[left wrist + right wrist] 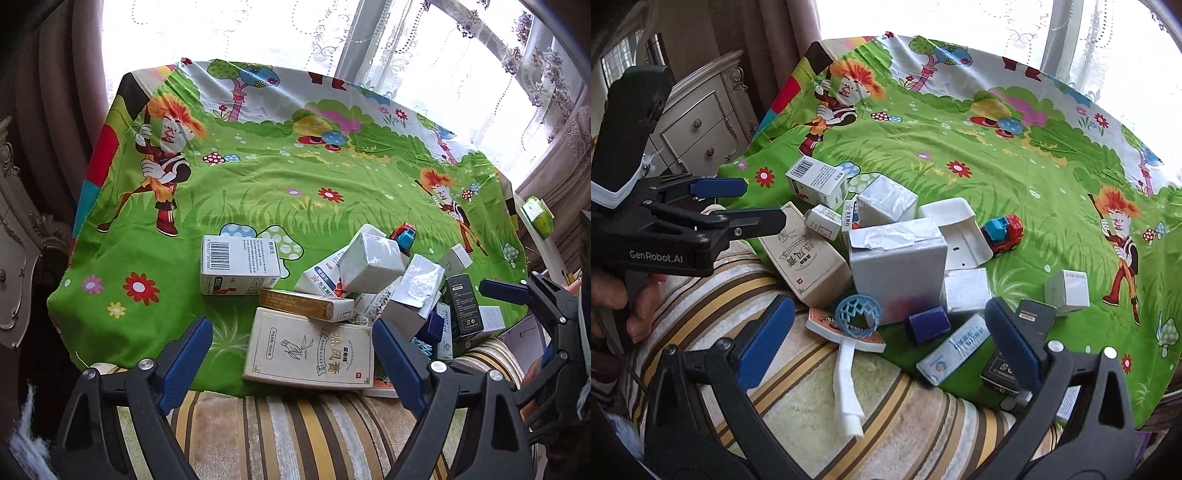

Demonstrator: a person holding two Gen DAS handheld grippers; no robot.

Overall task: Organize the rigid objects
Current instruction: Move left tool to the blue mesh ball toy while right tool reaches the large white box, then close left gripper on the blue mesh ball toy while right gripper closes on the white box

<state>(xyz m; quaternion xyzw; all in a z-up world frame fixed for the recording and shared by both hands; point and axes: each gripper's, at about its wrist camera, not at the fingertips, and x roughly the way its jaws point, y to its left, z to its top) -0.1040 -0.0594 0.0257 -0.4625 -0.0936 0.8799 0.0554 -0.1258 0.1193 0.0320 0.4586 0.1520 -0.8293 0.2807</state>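
While both hand-held grippers, left [291, 354] and right [890, 343], hover released, the boxes [897, 266] remain a jumbled heap near the bedspread's [258, 177] edge, unsorted.

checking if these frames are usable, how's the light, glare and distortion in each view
Left wrist view: window behind the cloth is blown out white, edges bend hard, boxes stay sharp. Right wrist view: same washed-out window, fisheye curve, toy truck and lettering crisp, no motion blur.
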